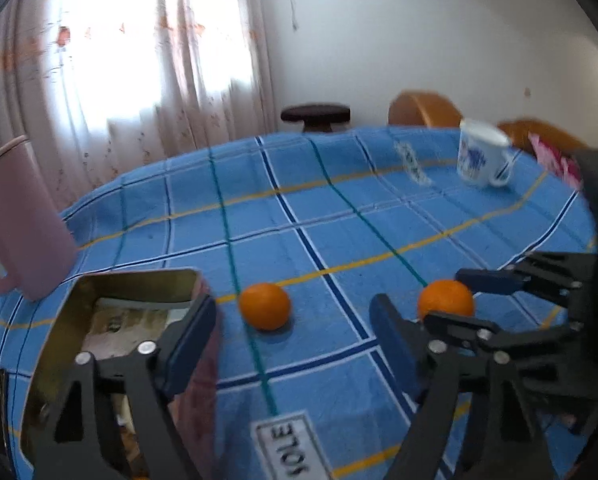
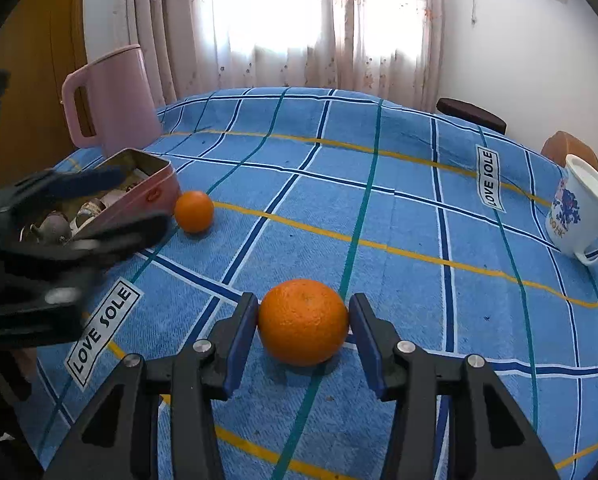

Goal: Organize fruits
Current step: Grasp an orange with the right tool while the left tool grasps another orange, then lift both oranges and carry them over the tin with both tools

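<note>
Near orange [image 2: 303, 322]: round, slightly flattened, pebbled skin, stem dimple facing up; sits on the blue checked tablecloth [image 2: 399, 216]. Right gripper [image 2: 303, 334] brackets it, blue pads either side, left pad touching, right pad just beside; not clearly pinching. Second orange [image 2: 194, 211] lies just right of the open metal tin [image 2: 139, 184]. Left gripper [image 1: 291, 344] spread wide, one finger [image 1: 187, 344] over the tin's near wall. Open cloth beyond the tin toward the white mug [image 2: 583, 212] at the table edge.

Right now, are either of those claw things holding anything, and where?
Not firmly yet. The right gripper has its jaws around the near round orange fruit, at its widest sides, barely touching. The left gripper is open and holds nothing.
</note>
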A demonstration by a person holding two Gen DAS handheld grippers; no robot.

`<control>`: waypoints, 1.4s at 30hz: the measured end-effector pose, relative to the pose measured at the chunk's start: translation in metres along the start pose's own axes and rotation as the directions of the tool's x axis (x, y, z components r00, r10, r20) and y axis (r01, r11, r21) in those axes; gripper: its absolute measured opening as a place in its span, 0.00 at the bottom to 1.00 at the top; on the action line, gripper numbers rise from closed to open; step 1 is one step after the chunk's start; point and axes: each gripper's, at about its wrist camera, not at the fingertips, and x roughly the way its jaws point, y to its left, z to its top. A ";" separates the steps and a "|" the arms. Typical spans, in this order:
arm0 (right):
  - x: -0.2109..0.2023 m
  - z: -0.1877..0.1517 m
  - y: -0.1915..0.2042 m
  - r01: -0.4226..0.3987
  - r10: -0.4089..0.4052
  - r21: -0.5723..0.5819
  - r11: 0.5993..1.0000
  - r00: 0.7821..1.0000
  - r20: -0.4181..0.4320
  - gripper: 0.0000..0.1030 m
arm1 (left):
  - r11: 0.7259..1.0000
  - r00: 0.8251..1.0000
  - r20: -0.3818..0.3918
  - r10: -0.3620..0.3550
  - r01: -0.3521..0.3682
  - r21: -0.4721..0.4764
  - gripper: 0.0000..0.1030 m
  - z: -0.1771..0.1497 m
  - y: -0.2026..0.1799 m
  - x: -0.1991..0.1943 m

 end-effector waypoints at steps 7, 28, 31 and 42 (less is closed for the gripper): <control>-0.003 0.000 -0.001 -0.017 0.017 0.005 1.000 1.000 0.012 0.48 | 0.997 0.992 -0.115 0.056 -0.050 0.052 0.60 0.008 -0.008 0.044; -0.003 0.000 0.003 -0.009 0.010 -0.010 1.000 1.000 0.009 0.48 | 0.997 0.996 -0.075 0.054 -0.058 -0.041 0.37 0.002 0.021 0.033; -0.004 0.000 0.004 -0.008 0.008 -0.010 1.000 1.000 0.016 0.48 | 0.997 0.994 -0.082 0.071 -0.073 -0.029 0.61 0.001 0.022 0.035; -0.008 0.000 0.003 -0.010 0.010 -0.006 1.000 0.999 0.035 0.48 | 1.000 0.992 -0.128 0.018 -0.019 -0.005 0.37 0.000 0.016 0.043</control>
